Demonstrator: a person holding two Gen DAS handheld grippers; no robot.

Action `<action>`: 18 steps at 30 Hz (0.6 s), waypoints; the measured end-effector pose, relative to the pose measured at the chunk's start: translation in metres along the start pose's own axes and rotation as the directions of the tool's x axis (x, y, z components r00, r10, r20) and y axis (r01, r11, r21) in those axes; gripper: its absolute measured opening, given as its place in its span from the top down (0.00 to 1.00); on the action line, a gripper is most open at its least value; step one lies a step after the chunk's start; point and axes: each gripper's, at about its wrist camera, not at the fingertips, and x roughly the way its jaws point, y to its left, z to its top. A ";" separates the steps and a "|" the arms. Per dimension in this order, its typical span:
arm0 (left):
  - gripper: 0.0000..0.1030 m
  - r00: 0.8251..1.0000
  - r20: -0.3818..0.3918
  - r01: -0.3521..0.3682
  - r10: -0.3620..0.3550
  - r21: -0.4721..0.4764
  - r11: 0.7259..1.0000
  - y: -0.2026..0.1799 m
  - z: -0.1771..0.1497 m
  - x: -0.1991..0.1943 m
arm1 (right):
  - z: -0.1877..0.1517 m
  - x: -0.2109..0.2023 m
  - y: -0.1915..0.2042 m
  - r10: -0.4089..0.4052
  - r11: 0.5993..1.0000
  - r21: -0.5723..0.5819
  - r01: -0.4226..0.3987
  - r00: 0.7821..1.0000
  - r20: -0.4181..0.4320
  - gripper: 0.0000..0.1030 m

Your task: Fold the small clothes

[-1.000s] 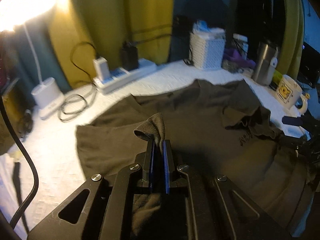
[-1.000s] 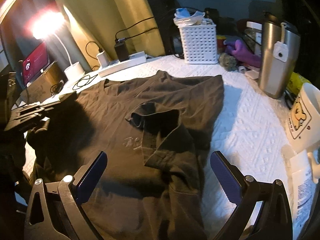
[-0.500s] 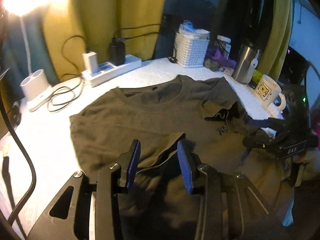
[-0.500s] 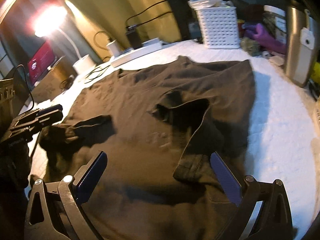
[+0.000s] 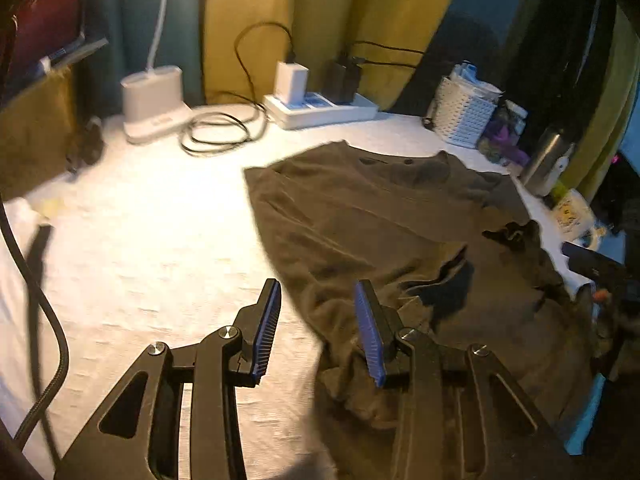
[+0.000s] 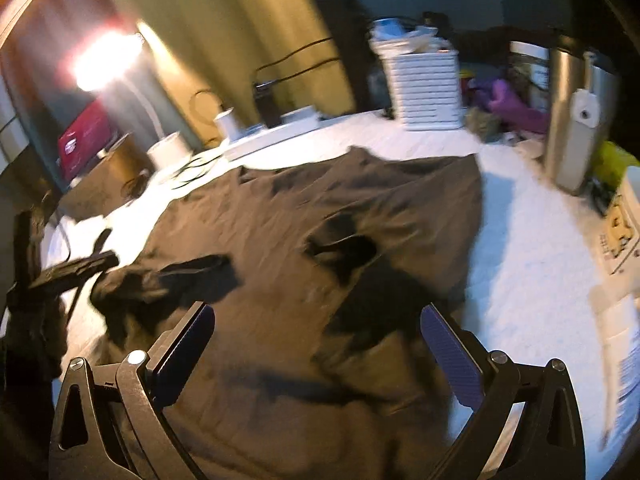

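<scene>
The left gripper (image 5: 316, 328) had just let go of the T-shirt (image 5: 380, 216) sleeve, jaws part-open and empty like the right gripper's (image 6: 316, 356) wide ones, ending that fold.

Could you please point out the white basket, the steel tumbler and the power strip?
white basket (image 6: 430, 92): right wrist view, front wall.
steel tumbler (image 6: 576, 120): right wrist view, body.
power strip (image 5: 320, 110): left wrist view, top face.

Along the back of the white-covered desk (image 5: 152, 240) stand a lamp base (image 5: 154, 102), power strip (image 5: 320, 110), white basket (image 5: 466, 114) and steel tumbler (image 6: 576, 120).
</scene>
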 end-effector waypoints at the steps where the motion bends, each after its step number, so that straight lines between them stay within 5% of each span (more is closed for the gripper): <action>1: 0.63 1.000 -0.010 0.023 -0.023 -0.001 1.000 -0.002 -0.001 0.004 | 0.002 0.002 -0.004 -0.011 1.000 0.004 0.011 1.000 -0.002 0.00; 11: 0.63 0.985 -0.080 0.157 -0.150 0.089 0.984 -0.044 -0.004 0.019 | 0.009 0.050 0.009 0.044 0.999 -0.016 -0.046 0.996 -0.084 0.00; 18: 0.63 0.983 -0.131 0.155 -0.128 0.224 0.962 -0.068 -0.016 0.011 | -0.003 0.057 0.037 0.090 0.993 -0.064 -0.100 0.987 -0.135 0.00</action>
